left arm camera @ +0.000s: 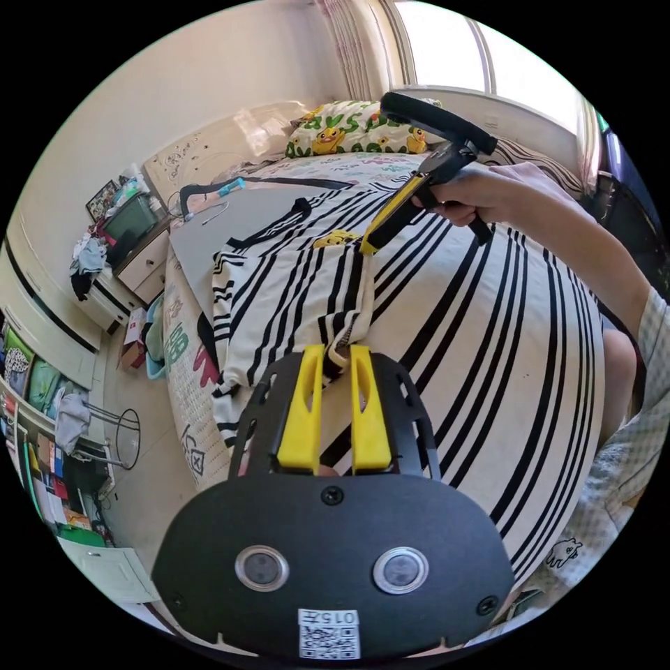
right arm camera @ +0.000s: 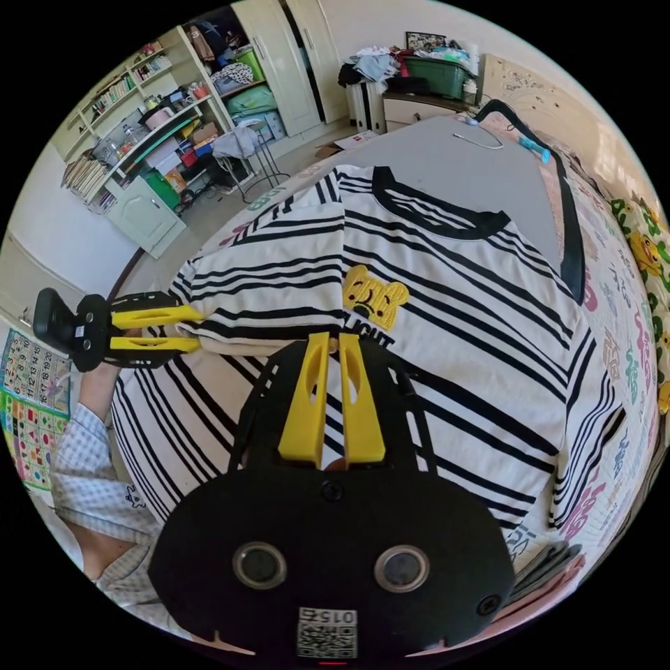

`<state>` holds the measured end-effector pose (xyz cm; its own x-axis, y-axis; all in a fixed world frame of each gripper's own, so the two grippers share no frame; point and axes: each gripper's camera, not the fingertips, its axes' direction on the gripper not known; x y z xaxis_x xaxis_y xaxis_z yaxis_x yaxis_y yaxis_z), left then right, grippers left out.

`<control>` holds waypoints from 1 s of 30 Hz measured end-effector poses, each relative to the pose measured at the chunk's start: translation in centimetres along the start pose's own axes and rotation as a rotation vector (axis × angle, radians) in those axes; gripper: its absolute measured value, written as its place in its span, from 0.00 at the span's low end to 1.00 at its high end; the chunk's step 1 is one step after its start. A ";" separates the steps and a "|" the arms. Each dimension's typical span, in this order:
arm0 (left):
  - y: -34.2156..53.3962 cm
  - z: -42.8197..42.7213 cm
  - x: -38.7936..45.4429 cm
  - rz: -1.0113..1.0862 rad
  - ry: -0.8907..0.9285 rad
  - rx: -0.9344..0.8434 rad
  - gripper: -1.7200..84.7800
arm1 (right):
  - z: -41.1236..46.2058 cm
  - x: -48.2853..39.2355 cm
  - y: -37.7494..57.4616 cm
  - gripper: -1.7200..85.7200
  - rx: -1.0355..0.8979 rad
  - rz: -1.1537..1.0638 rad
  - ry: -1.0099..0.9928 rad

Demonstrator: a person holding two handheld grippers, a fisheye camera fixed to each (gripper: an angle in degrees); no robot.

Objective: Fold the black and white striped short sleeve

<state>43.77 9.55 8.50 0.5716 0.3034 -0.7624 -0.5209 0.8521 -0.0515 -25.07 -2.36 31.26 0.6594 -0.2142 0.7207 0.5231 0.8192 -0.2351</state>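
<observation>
1. Shirt (right arm camera: 447,279), black and white stripes, lies face up on the bed (right arm camera: 628,363). Black collar (right arm camera: 433,209) points toward the grey board (right arm camera: 447,153) at the head end. Yellow bear patch (right arm camera: 373,293) sits mid-chest.
2. The hem edge is lifted and folded up over the chest; the fold line runs across just below the patch.
3. Left gripper (left arm camera: 336,352): yellow jaws narrow, a bunch of striped cloth pinched between the tips. In the right gripper view it (right arm camera: 199,328) sits at the shirt's side edge near the bed's edge, jaws closed on the folded hem.
4. Right gripper (right arm camera: 333,338): jaws narrow, tips at the fold just under the patch, cloth caught between them. In the left gripper view it (left arm camera: 368,246) meets the cloth beside the patch, held by a hand (left arm camera: 481,192).
5. Duck-print pillow (left arm camera: 349,129) lies at the head of the bed.
</observation>
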 end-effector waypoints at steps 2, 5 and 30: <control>1.3 -1.3 -2.1 -0.051 0.044 0.052 0.05 | -0.2 -0.5 -0.6 0.02 -0.001 -0.010 0.041; 4.3 -4.2 -6.5 -0.167 0.091 0.157 0.04 | -2.9 -1.9 -3.0 0.01 0.116 -0.008 0.056; 39.0 -14.2 -13.9 -0.515 0.126 0.399 0.07 | -8.1 -13.9 1.1 0.14 0.309 -0.382 -0.249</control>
<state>6.56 32.53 7.92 0.5937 -0.2164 -0.7751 0.0874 0.9748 -0.2052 -29.31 -2.82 15.69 0.2868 -0.4251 0.8585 0.4922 0.8342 0.2487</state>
